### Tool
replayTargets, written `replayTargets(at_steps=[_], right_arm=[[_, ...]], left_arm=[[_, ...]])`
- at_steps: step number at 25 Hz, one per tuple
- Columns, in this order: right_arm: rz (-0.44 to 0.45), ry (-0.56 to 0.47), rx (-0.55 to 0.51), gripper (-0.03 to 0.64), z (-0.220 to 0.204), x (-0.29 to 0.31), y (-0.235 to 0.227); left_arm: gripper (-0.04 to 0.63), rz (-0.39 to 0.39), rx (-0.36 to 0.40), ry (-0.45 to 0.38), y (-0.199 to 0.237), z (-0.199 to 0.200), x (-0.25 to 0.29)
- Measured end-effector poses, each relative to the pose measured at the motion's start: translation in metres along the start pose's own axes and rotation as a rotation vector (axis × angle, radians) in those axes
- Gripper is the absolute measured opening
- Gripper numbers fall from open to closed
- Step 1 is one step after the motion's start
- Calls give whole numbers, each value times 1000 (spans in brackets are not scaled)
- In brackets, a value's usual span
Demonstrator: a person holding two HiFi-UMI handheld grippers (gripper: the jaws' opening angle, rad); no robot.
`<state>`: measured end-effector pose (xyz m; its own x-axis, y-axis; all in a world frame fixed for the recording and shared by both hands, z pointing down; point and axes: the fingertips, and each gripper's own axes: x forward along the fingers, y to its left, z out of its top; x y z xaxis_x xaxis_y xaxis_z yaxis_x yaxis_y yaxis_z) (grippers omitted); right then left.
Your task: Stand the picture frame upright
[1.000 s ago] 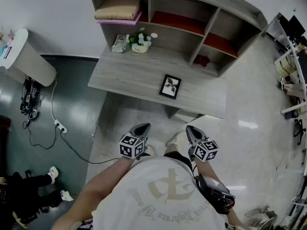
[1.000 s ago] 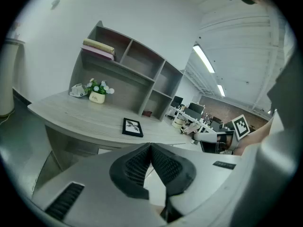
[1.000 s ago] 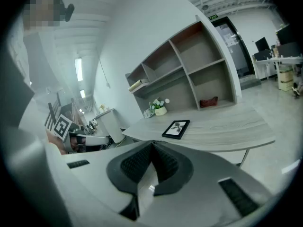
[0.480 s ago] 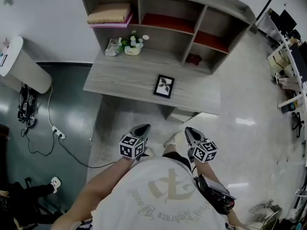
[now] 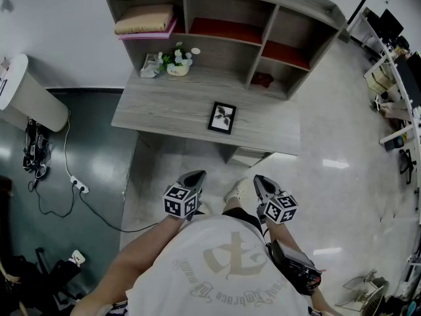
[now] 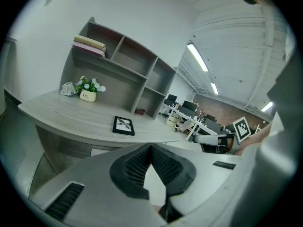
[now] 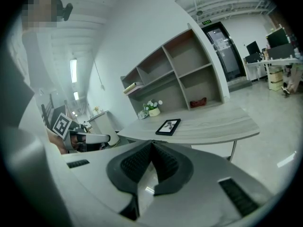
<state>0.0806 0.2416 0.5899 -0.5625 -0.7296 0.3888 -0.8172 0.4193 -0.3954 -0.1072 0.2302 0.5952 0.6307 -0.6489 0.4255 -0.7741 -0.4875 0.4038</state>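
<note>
A black picture frame (image 5: 222,118) with a leaf print lies flat near the front edge of the grey wooden desk (image 5: 164,114). The same frame shows in the left gripper view (image 6: 123,126) and the right gripper view (image 7: 168,126). My left gripper (image 5: 196,175) and right gripper (image 5: 258,179) hang close to my body, well short of the desk. Both are shut with nothing between their jaws. In each gripper view the jaw tips (image 6: 150,145) (image 7: 151,143) meet, pointing toward the desk.
A shelf unit (image 5: 223,25) stands at the back of the desk, with folded cloth (image 5: 143,20) in its left bay. A small potted plant (image 5: 176,61) sits below it. A white round bin (image 5: 26,91) and floor cables (image 5: 66,176) are to the left. Office desks (image 5: 395,78) are at the right.
The desk and frame have slid slightly left and up in the head view. Both grippers keep the same place and stay shut.
</note>
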Motion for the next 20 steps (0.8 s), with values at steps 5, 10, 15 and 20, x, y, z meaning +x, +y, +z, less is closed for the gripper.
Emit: replayTargets(at_steps=[5, 10, 15, 20], right_arm=[[-16, -8, 11, 5, -1, -1, -5], [-49, 1, 18, 5, -4, -1, -13], [-74, 1, 36, 5, -4, 2, -22], [-84, 8, 49, 5, -5, 5, -29]], left_arm=[[9, 1, -1, 4, 0, -2, 3], [9, 2, -3, 15, 2, -2, 7], [9, 12, -15, 25, 9, -3, 10], [9, 13, -13, 37, 10, -3, 17]])
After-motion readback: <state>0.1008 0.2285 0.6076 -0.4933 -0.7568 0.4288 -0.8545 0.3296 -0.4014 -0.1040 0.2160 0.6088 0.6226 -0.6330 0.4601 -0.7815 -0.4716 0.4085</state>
